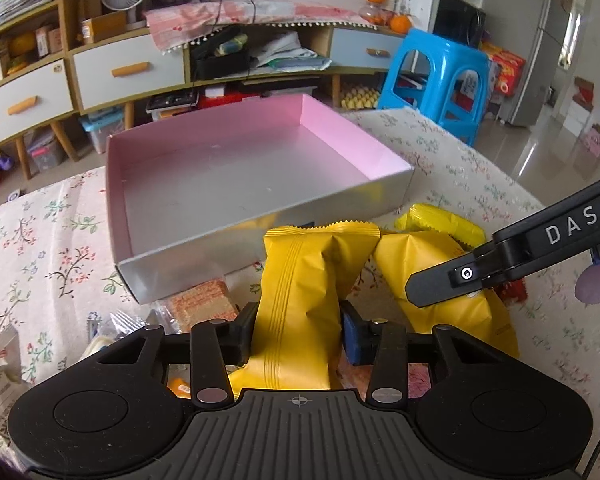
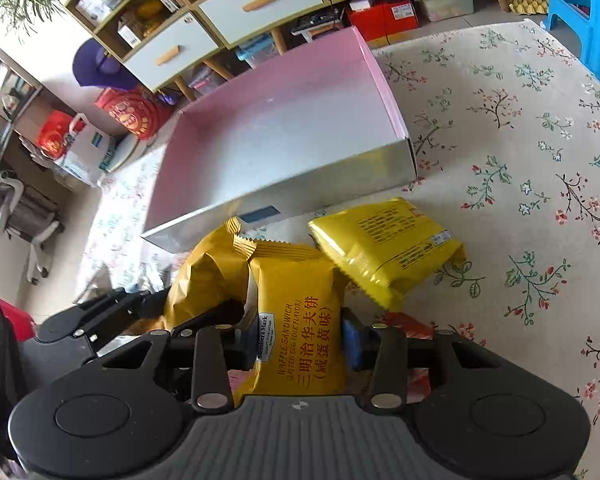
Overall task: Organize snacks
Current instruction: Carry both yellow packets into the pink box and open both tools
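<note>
A shallow box [image 1: 220, 184] with a pink inside and silver walls lies on the floral tablecloth, with nothing in it. In the left wrist view my left gripper [image 1: 298, 328] is shut on a dark-yellow snack packet [image 1: 300, 272], which is creased between the pads. In the right wrist view my right gripper [image 2: 300, 340] is shut on a matching packet [image 2: 296, 292] printed "Waffle Sandwich". The two packets sit side by side just in front of the box [image 2: 300, 188]. A brighter yellow packet [image 2: 388, 240] lies to their right on the cloth. One right finger [image 1: 440, 284] reaches in over the second packet [image 1: 412, 256].
Under and left of the left gripper lie an orange cracker packet [image 1: 204, 300] and clear wrappers [image 1: 112, 328]. A red wrapper [image 2: 408, 326] lies by the right gripper. Bare tablecloth [image 2: 520, 140] stretches to the right. Beyond the table stand a cabinet [image 1: 128, 68] and a blue stool [image 1: 440, 76].
</note>
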`<state>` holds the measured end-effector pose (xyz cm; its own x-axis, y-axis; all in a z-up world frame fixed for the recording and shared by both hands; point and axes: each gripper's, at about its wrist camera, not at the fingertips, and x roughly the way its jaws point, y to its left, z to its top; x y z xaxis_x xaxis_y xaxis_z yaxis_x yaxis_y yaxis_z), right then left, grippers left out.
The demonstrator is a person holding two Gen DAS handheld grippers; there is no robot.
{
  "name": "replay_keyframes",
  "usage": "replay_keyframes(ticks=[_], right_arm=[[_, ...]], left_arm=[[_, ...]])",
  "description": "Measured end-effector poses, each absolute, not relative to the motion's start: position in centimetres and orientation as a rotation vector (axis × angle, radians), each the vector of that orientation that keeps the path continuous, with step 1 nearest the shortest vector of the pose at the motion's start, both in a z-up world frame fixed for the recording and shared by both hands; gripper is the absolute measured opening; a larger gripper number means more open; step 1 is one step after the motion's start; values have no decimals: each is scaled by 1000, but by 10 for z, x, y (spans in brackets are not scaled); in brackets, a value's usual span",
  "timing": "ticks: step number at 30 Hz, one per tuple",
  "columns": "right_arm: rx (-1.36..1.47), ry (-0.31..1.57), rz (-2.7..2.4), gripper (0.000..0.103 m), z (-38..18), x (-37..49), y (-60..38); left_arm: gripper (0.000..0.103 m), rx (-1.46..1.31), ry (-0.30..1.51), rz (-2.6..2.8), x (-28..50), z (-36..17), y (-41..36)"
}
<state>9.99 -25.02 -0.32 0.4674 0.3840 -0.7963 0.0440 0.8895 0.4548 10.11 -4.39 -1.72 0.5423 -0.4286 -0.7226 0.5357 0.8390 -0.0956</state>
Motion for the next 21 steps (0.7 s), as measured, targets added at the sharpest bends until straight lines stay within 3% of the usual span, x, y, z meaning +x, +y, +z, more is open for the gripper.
replay_keyframes(ticks=[21], right_arm=[[609, 864, 104, 29, 32, 143, -275]], left_arm=[[38, 54, 702, -380, 144, 24, -26]])
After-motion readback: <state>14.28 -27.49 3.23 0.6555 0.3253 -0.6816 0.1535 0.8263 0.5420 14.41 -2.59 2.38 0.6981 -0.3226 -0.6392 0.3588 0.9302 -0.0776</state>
